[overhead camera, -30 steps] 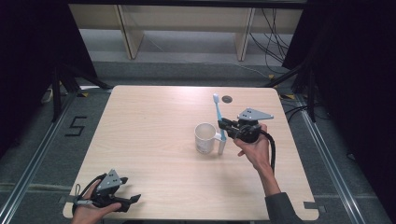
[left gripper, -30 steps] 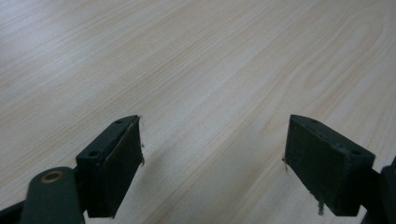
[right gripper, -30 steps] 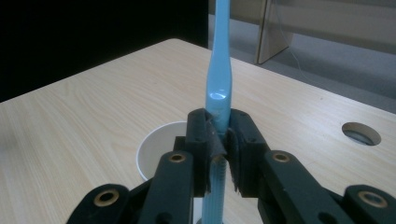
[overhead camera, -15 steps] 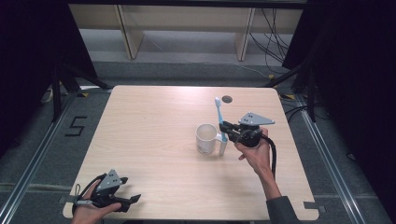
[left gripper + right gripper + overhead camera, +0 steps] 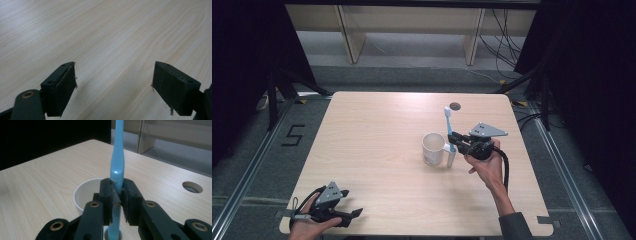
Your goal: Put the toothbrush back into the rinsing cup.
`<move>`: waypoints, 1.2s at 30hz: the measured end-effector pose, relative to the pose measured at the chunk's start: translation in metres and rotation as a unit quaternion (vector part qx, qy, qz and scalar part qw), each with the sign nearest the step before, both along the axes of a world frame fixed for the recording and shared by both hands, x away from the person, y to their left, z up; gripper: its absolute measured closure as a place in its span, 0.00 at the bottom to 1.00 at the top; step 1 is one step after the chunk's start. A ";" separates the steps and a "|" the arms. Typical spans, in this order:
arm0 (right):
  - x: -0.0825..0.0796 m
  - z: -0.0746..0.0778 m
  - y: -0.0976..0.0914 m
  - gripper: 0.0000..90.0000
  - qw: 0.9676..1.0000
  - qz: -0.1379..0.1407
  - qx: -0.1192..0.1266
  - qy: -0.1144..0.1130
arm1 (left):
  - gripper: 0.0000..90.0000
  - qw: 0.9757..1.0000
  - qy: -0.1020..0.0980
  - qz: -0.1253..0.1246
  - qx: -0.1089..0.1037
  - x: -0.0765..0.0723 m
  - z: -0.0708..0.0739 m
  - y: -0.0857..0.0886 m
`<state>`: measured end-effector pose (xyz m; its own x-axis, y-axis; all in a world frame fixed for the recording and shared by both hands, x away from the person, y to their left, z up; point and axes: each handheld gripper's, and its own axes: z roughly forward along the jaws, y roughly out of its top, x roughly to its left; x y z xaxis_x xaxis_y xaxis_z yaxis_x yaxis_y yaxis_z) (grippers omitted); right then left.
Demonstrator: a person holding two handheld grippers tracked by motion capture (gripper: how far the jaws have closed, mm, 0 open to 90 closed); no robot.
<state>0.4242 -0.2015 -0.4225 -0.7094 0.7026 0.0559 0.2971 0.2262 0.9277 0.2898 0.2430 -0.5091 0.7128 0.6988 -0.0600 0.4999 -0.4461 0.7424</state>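
While the right gripper (image 5: 452, 139) clamps the blue toothbrush (image 5: 448, 122) upright, it has crept toward the white mug (image 5: 432, 148), now just beside it; insertion looks imminent. Left gripper (image 5: 357, 213) idles open.

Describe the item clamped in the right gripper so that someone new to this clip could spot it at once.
On the pale wooden table, look right of centre for the white mug. Just beside its handle, the right gripper clamps a light blue toothbrush held upright. It is the scene's one slim blue thing, rising above the mug's rim.
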 end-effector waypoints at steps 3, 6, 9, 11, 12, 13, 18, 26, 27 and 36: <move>-0.002 0.000 -0.002 0.88 1.000 -0.004 -0.017 -0.006 | 0.20 1.000 0.000 -0.001 0.001 0.000 0.000 0.000; -0.003 -0.002 -0.002 0.88 1.000 0.000 -0.011 0.004 | 0.20 1.000 -0.001 0.000 0.001 0.000 0.000 0.000; -0.005 -0.003 -0.003 0.88 1.000 -0.005 -0.021 0.010 | 0.20 1.000 -0.001 -0.003 0.002 0.000 0.000 0.000; -0.005 -0.004 -0.002 0.88 1.000 -0.007 -0.016 0.010 | 0.20 1.000 -0.001 -0.001 0.003 0.000 0.000 0.000; -0.004 -0.005 -0.004 0.88 1.000 -0.006 -0.023 -0.002 | 0.20 1.000 -0.001 0.000 0.002 0.000 0.000 0.000; -0.004 -0.005 -0.004 0.88 1.000 -0.006 -0.024 -0.001 | 0.20 1.000 0.001 0.000 0.000 0.000 0.000 0.000; -0.004 -0.008 -0.006 0.87 0.999 -0.006 -0.031 0.009 | 0.20 1.000 -0.001 0.000 0.002 0.000 0.000 0.000; -0.004 -0.013 -0.007 0.81 0.999 -0.014 -0.035 0.022 | 0.20 1.000 0.001 0.000 0.001 0.000 0.000 0.000; -0.005 -0.014 -0.006 0.80 0.999 -0.014 -0.032 0.023 | 0.20 1.000 0.000 0.000 0.001 0.000 0.000 0.000; -0.008 -0.011 -0.010 0.61 0.999 -0.023 -0.031 0.030 | 0.20 1.000 -0.001 0.000 0.002 0.000 0.000 0.000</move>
<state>0.4164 -0.2111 -0.4333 -0.6727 0.7380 0.0530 0.3634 0.2672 0.8925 0.2897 0.2430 -0.5091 0.7130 0.6990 -0.0553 0.4979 -0.4492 0.7418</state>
